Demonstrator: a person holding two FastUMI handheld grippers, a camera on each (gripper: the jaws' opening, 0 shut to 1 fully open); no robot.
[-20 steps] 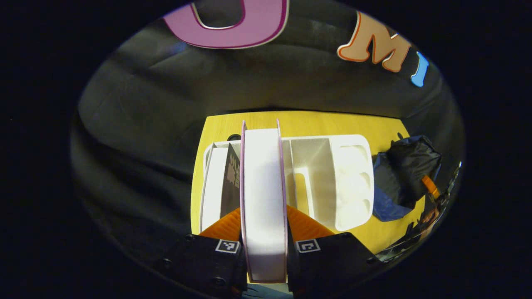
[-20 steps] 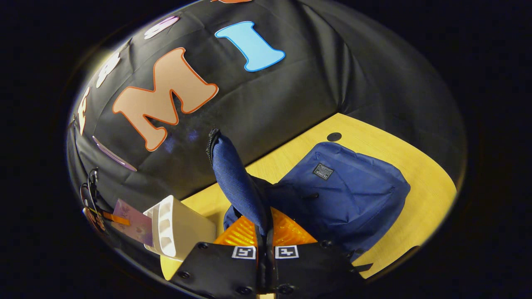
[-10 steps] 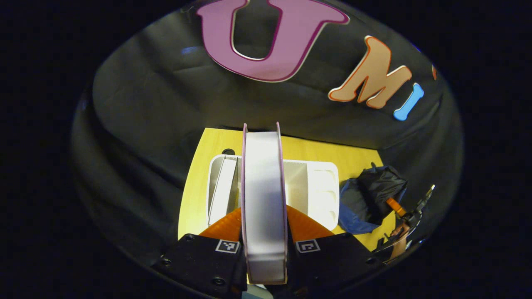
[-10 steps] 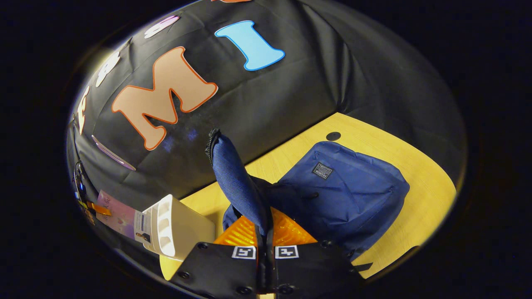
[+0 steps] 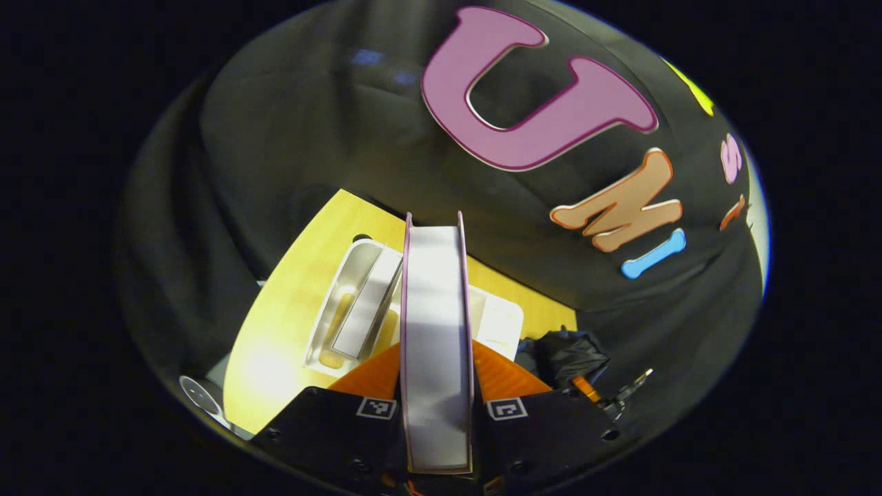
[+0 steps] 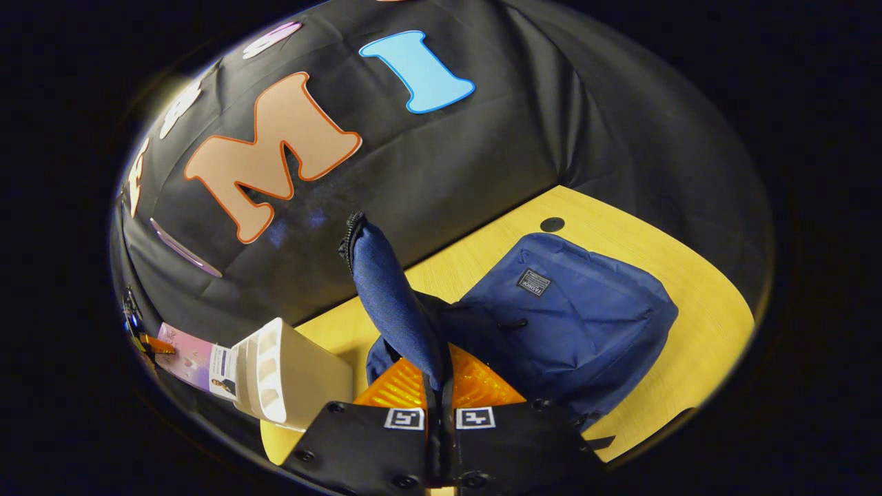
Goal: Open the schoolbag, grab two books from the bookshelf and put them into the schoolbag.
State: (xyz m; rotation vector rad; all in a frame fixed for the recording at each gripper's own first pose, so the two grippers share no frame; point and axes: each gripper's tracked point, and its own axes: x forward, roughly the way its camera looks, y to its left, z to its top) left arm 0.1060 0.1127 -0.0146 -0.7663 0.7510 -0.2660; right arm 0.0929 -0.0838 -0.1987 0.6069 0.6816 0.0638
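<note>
Left gripper view: my left tool (image 5: 437,358) pinches one thick book (image 5: 436,331) by its covers, page edge facing the camera, both fingers pressed on its sides. The book is held in the air above the one white bookshelf (image 5: 358,310), which stands on the yellow table (image 5: 275,344). I count one more book (image 5: 363,311) leaning in the bookshelf's left compartment. Past the bookshelf's right end lies the dark schoolbag (image 5: 568,355), with my other tool just beyond it.

In the right gripper view, my right tool (image 6: 439,386) is pressed together on the blue flap (image 6: 389,300) of the one schoolbag (image 6: 572,324), holding that flap up from the bag's mouth. The bag's body lies on the table (image 6: 696,358), label side up. The bookshelf (image 6: 286,375) stands just left of the bag, and beyond it, at the far left edge, the held book (image 6: 196,358) shows its pale purple cover.
</note>
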